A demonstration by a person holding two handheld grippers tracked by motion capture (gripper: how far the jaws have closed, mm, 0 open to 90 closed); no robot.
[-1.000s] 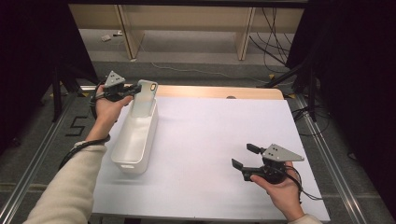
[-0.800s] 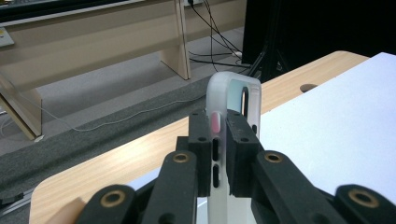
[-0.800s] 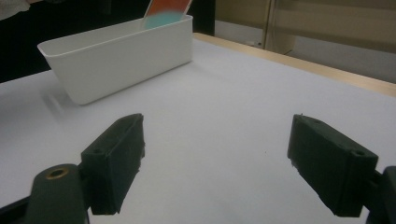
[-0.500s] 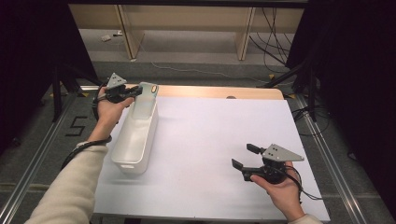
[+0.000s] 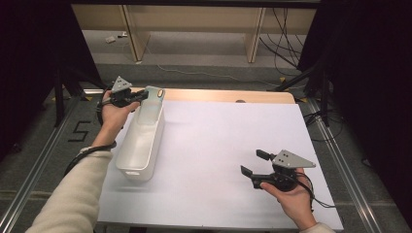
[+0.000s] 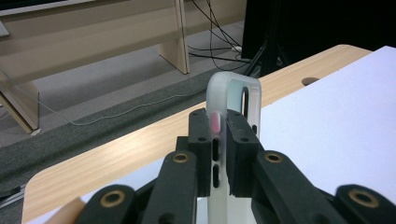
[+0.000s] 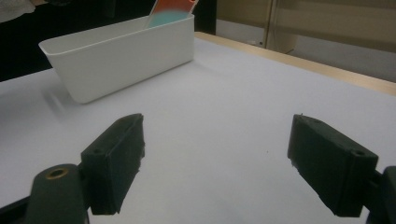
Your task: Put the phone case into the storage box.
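Observation:
A translucent phone case (image 5: 152, 102) stands on end at the far end of a long white bin (image 5: 141, 143) on the left of the table. My left gripper (image 5: 144, 95) is shut on the case's edge. In the left gripper view the two pads (image 6: 201, 154) clamp the thin side of the phone case (image 6: 233, 93), which has a pink button and dark slots. My right gripper (image 5: 252, 164) hovers open over the near right of the white table sheet. In the right gripper view its jaws stand wide apart with nothing between them, and the bin (image 7: 121, 56) and the phone case (image 7: 170, 11) show farther off.
A white sheet (image 5: 228, 145) covers the table, with a strip of bare wood (image 5: 218, 95) along the far edge. Beyond the table are wooden furniture legs and cables on the floor (image 5: 204, 63). Dark curtains stand at both sides.

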